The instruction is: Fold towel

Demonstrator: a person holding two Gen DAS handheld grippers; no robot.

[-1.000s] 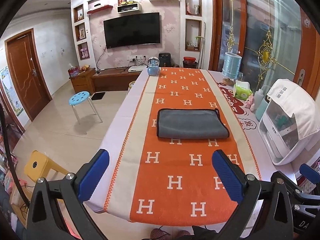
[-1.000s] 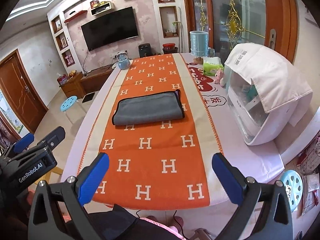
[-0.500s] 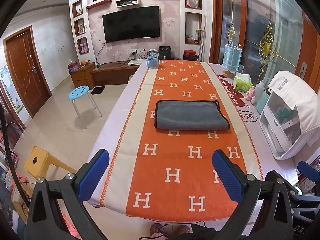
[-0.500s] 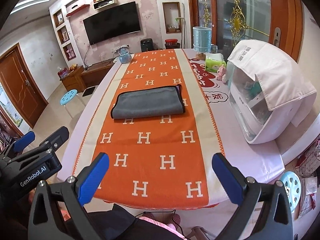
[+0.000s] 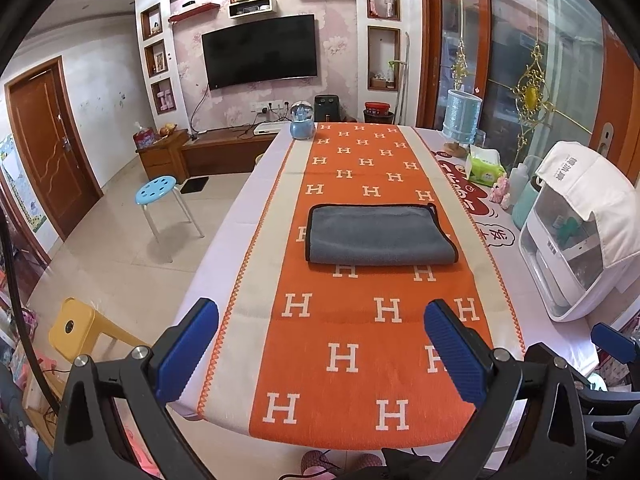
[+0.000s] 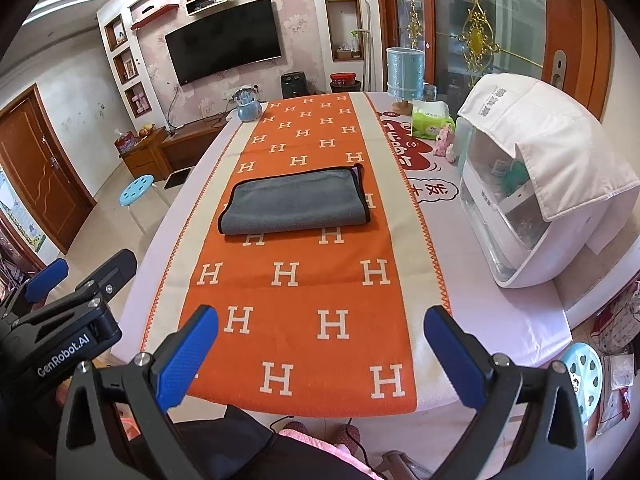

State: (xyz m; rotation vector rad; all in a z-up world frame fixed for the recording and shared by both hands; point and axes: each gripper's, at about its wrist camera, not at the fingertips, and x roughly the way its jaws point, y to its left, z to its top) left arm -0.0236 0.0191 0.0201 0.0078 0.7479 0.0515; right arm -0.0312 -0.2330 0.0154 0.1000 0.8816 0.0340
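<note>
Left wrist view: the left gripper (image 5: pixel 320 344) is held above the near end of the table (image 5: pixel 240 216), jaws spread wide, nothing between them. The towel (image 5: pixel 378 234), grey with dark edging, lies folded flat on the orange runner (image 5: pixel 348 320), well ahead of the gripper and touching neither finger. The runner carries a repeated white "H" print. Red Chinese characters are printed on the tablecloth at right; they are only partly legible. A white cabinet (image 5: pixel 576 248) stands at the table's right edge under a white cover with small grey characters, too small to read. A green tissue pack (image 5: pixel 484 166) and a blue cup (image 5: pixel 462 116) stand further back.

Right wrist view: the right gripper (image 6: pixel 320 348) is likewise wide apart and holds nothing. The towel (image 6: pixel 294 204) lies mid-runner, clear of both grippers. The left gripper (image 6: pixel 68 312) shows at lower left, its body marked "GenRobot.AI". The cabinet (image 6: pixel 532 208) is close on the right.
</note>
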